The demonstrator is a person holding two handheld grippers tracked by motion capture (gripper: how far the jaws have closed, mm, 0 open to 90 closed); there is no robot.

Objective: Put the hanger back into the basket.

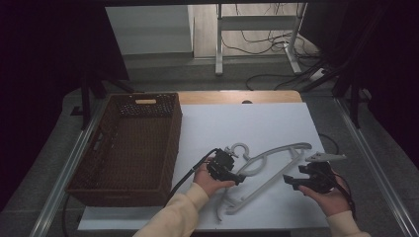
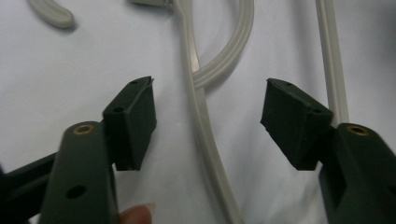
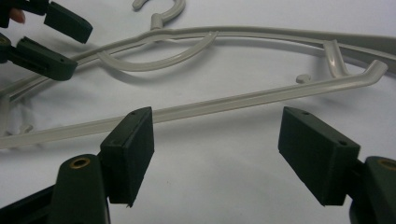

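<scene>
The left hand-held gripper [image 2: 208, 119], half open, straddles an arm of the pale grey plastic hanger [image 2: 205, 126], seemingly to grip it; the right hand-held gripper [image 3: 217, 154] waits beside it, wide and empty.

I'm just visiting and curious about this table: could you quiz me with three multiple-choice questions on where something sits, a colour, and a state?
1. Where is the basket?
A. left part of the table
B. right part
C. on the floor

2. What colour is the hanger?
A. red
B. pale grey-white
C. black

3. How does the left gripper stand?
A. clamped on the hanger
B. open, with a hanger arm between its jaws
C. inside the basket

Answers: 1 A, the high view shows it left of the white sheet's middle. 2 B, it looks pale in all views. 3 B, gaps show on both sides of the arm.
</scene>
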